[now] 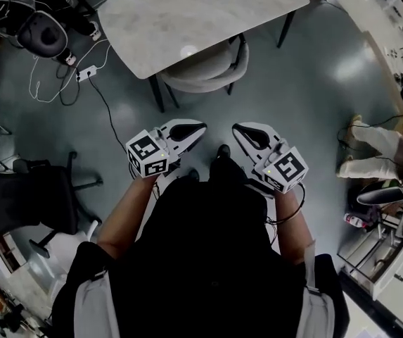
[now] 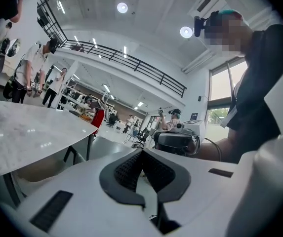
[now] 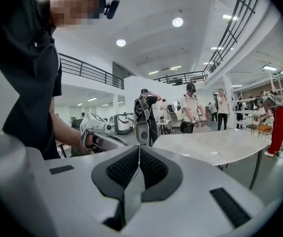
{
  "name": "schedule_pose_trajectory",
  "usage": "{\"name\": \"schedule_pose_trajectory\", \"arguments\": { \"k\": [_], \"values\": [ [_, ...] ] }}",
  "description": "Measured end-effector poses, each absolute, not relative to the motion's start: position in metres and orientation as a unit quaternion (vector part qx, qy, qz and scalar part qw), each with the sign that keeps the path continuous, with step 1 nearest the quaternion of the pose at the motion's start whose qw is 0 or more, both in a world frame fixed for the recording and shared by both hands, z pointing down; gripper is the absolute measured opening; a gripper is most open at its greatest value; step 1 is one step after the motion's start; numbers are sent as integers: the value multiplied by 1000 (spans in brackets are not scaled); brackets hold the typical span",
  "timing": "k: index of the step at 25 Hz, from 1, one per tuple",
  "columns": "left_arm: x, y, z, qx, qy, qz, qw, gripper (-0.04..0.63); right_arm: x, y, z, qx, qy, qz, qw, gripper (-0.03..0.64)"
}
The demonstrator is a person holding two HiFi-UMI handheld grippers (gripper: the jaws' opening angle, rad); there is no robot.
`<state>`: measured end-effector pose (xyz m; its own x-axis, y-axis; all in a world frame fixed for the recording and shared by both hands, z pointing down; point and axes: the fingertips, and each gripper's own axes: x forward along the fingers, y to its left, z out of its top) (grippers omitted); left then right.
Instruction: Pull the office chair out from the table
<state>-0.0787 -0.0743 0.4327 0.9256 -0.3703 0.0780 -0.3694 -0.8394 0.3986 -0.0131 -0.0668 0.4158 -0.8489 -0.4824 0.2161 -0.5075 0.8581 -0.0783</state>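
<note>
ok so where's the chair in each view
Head view: chair upper centre, tucked under the table's near edge.
Left gripper view: lower left, under the table.
Right gripper view: not in it.
Shared landmark: the pale table, at left in the left gripper view, at right in the right.

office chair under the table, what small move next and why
The office chair is tucked under the table; the left gripper and right gripper are shut, empty, short of it. So probably bring both forward to its backrest, opening the jaws.
</note>
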Motion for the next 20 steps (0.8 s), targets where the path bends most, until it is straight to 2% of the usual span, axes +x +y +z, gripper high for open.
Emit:
{"name": "schedule_pose_trajectory", "arguments": {
  "k": [12, 20],
  "values": [
    [-25, -172, 417, 951, -241, 12, 191, 12, 30, -156, 414, 186, -976, 55, 99, 20],
    [-26, -211, 417, 942, -278, 26, 185, 12, 32, -195, 419, 165, -980, 56, 94, 20]
  ]
}}
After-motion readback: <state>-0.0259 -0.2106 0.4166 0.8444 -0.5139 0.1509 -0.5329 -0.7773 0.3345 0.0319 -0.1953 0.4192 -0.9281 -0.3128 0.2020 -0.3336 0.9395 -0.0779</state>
